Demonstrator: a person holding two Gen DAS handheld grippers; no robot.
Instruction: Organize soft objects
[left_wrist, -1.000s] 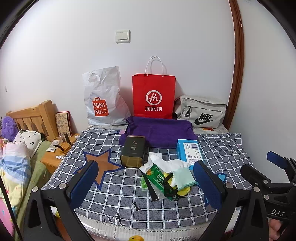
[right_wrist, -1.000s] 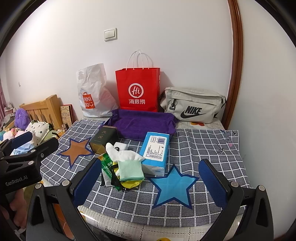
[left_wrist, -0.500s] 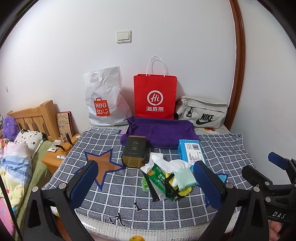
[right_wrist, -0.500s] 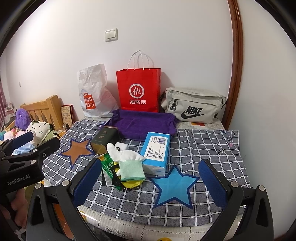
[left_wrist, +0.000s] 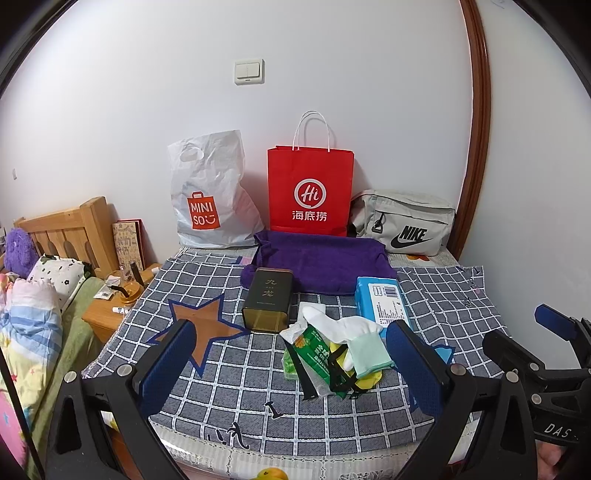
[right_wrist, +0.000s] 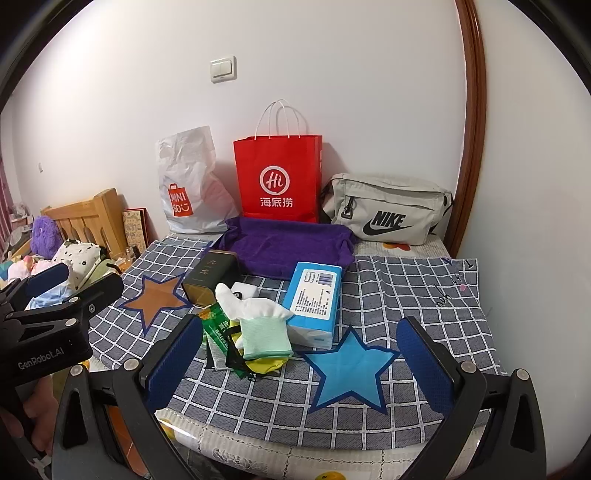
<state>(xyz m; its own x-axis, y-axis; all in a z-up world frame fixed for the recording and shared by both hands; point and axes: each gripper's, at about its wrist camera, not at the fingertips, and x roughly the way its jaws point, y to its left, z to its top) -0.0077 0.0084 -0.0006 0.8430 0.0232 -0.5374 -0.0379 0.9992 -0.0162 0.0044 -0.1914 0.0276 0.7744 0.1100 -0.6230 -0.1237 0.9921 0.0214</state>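
Both your hand-held grippers, the left hand-held gripper (left_wrist: 291, 360) and the right hand-held gripper (right_wrist: 301, 356), hover wide open and empty over the checked cloth (right_wrist: 406, 295). Ahead lies the purple towel (left_wrist: 325, 258); nearer, the blue tissue pack (right_wrist: 314, 295). Between your left fingers sits the white-and-mint sock (left_wrist: 354, 336), atop the green packet (left_wrist: 314, 354).

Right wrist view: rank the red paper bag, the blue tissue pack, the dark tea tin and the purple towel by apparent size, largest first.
1. red paper bag and purple towel: similar apparent area, too close to rank.
2. blue tissue pack, though it lies nearer the camera.
3. dark tea tin, clearly smallest.
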